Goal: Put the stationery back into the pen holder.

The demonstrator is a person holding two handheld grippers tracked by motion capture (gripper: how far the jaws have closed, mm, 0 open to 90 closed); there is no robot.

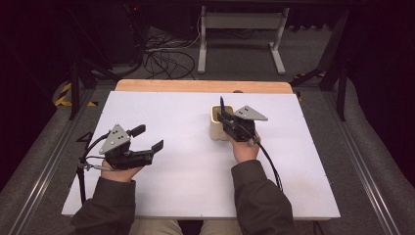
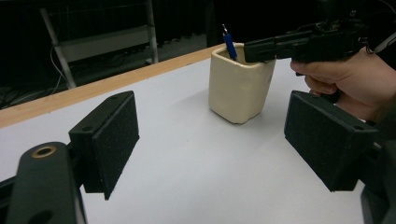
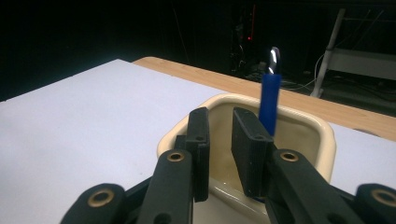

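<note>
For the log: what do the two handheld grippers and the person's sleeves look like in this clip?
Both grippers, left and right, are black, each topped with a grey three-cornered plate and trailing a black cable. Their jaws are flat rectangular blocks faced with rough black pads, on arms with brass-coloured pivot rings. The person wears dark olive-grey sleeves and light trousers.

i am sitting at a white bench [image 1: 171, 186] with a wooden far edge [image 1: 203, 86]. grey carpet [image 1: 372, 161] is spreading around it. beyond, a white metal frame [image 1: 240, 36] is standing among tangled cables [image 1: 166, 58], and darkness is swallowing the room's back.
</note>
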